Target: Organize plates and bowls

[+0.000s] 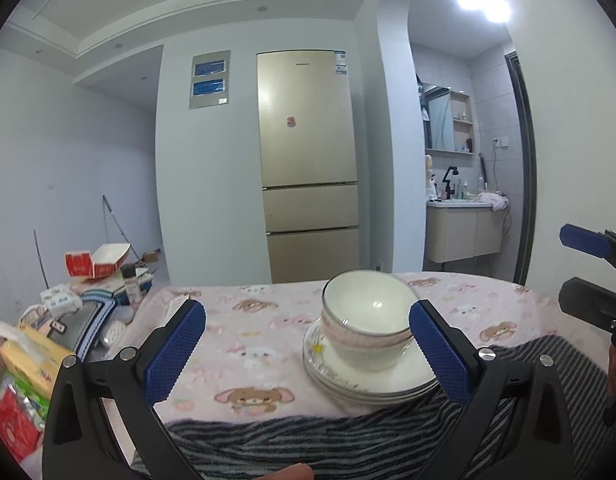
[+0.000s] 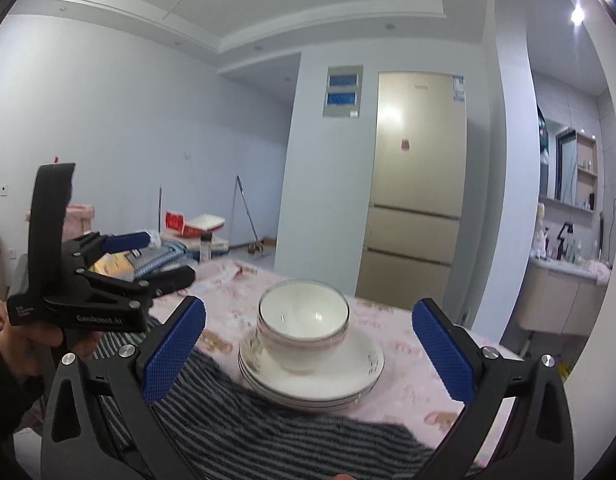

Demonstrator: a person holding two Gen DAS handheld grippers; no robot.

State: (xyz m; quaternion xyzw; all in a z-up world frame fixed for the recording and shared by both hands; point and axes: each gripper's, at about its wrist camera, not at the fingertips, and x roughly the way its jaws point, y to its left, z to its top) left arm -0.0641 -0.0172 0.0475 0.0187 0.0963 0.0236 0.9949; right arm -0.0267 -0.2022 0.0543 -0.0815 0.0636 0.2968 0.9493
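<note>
Bowls (image 1: 366,322) atop plates (image 1: 368,376)

Nested bowls (image 2: 303,322) sit on stacked plates (image 2: 312,372), right gripper (image 2: 308,354) spread wide.

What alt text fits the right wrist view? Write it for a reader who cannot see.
Nested white bowls sit on a stack of plates on a pink cartoon-print cloth, framed by the open right claw. The left claw, also open, is held at left; a gold fridge stands behind.
</note>
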